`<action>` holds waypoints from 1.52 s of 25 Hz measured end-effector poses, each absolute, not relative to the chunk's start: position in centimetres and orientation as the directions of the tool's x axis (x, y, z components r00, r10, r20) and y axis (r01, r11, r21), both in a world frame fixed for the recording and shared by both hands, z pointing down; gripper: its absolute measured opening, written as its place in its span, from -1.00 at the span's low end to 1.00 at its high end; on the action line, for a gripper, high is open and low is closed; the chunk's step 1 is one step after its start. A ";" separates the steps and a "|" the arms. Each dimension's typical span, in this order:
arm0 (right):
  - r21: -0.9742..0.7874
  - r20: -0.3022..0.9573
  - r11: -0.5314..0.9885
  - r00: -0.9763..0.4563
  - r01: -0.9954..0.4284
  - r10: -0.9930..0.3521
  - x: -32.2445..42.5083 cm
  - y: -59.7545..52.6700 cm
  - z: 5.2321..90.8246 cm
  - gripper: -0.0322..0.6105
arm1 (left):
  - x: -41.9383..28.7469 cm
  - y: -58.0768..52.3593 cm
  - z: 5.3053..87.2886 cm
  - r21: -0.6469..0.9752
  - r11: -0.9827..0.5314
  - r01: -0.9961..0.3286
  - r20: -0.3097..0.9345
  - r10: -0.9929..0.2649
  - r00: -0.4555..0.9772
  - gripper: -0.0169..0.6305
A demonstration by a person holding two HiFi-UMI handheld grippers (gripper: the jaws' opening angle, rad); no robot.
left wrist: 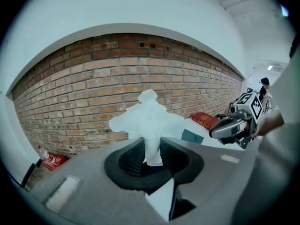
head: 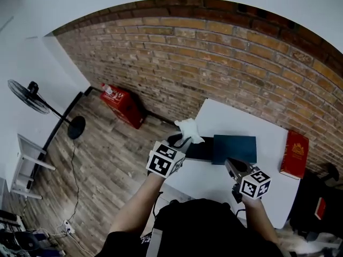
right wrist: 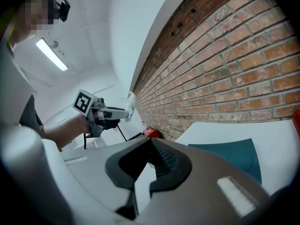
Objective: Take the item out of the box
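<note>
Before a brick wall (head: 214,52), a white counter (head: 225,116) carries a dark teal box (head: 235,149) and a flat red case (head: 295,154). The left claw (left wrist: 152,151) is clamped on the white crumpled item (left wrist: 147,121), held in the air above the counter's left end, clear of the box. The right claw (right wrist: 151,153) hovers near the box, jaws together and empty.

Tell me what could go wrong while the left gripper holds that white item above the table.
The left gripper pinches the white item only by its narrow lower end; the wider top may tip or slip free. It hangs by the edge of the table, so a drop could land on the floor.
</note>
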State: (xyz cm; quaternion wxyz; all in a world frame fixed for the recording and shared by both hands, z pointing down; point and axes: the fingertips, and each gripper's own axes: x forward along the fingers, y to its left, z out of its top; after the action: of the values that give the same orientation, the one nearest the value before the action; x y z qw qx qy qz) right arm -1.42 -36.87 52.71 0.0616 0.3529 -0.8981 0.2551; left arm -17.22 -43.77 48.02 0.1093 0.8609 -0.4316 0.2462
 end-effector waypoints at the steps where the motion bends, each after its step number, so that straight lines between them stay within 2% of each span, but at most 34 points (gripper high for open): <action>1: -0.406 0.277 0.632 -0.748 -0.660 -0.604 -1.9 -36.9 52.2 -0.90 | -17.7 -43.7 47.4 -0.024 -0.602 -0.798 0.503 -0.697 0.511 -0.62; 9: -0.321 0.200 0.689 -0.758 -0.649 -0.621 -4.3 -36.7 47.9 -0.90 | -21.4 -42.8 42.8 -0.012 -0.573 -0.819 0.377 -0.762 0.527 -0.62; 18: -0.252 0.198 0.734 -0.776 -0.631 -0.599 -6.8 -35.3 46.1 -0.90 | -24.6 -40.2 39.4 0.041 -0.533 -0.845 0.226 -0.819 0.527 -0.62; 25: -0.233 0.187 0.752 -0.787 -0.617 -0.587 -7.9 -34.2 46.1 -0.90 | -26.1 -38.4 41.5 0.104 -0.494 -0.863 0.207 -0.838 0.505 -0.63; 38: -0.186 0.190 0.769 -0.790 -0.611 -0.582 -9.3 -32.9 46.5 -0.90 | -26.6 -37.3 41.8 0.126 -0.476 -0.870 0.179 -0.852 0.492 -0.63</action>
State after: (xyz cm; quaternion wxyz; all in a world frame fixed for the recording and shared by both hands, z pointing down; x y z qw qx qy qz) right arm -9.26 -32.93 46.53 0.0608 0.3179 -0.9386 0.1196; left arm -26.62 -37.27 41.75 0.1004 0.8579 -0.5018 0.0457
